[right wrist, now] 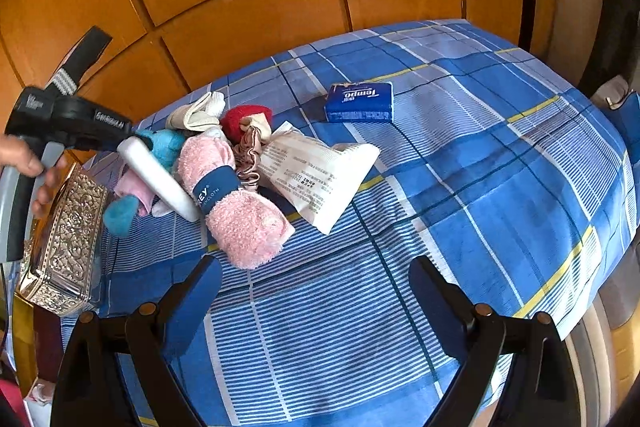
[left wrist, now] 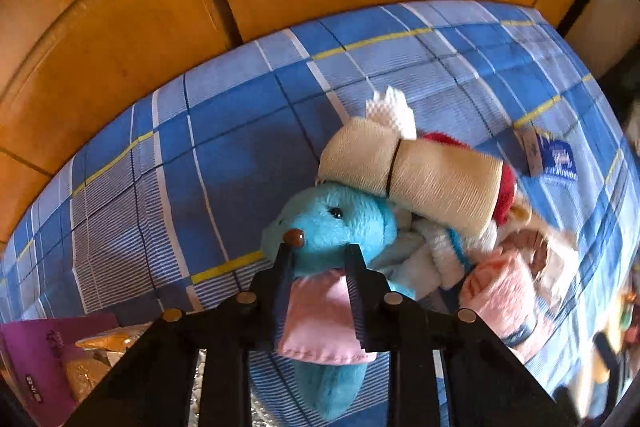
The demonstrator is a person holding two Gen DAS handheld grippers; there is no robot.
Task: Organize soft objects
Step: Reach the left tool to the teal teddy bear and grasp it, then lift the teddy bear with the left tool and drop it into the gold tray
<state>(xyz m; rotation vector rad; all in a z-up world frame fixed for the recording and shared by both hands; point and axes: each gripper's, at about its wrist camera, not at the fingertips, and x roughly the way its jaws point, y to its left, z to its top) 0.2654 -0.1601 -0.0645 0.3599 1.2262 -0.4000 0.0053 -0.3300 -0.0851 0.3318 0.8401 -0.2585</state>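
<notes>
Turquoise plush toy (left wrist: 340,223) wears a pink bib; left tongs (left wrist: 318,253) pinch it.

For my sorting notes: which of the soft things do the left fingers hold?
The blue plush toy in its pink cloth; the pink towel roll and beige roll lie untouched.

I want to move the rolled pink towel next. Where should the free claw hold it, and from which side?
Grip the rolled pink towel across its fluffy near half, below the blue paper band. Come from above with the open right claw: that end lies free on the bedsheet; the far end is crowded.
</notes>
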